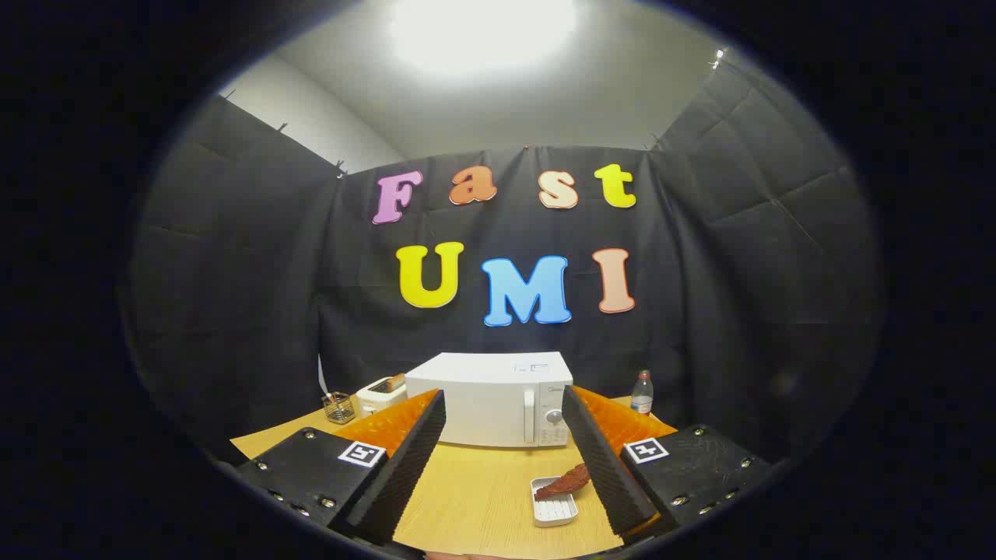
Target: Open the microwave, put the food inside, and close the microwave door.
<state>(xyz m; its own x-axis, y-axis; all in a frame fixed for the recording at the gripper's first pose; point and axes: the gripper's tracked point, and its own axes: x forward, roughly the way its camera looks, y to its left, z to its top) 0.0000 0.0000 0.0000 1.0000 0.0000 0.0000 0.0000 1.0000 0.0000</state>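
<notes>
spread wide and empty, gripper [504,455] facing closed white box microwave [490,408]; opening step probably first, calling for its vertical white door handle [529,416].

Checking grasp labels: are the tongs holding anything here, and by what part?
Nothing is held. The tongs are open over the table, fingers apart; the food lies on its white tray between them, by one finger, and the microwave stands shut beyond.
</notes>
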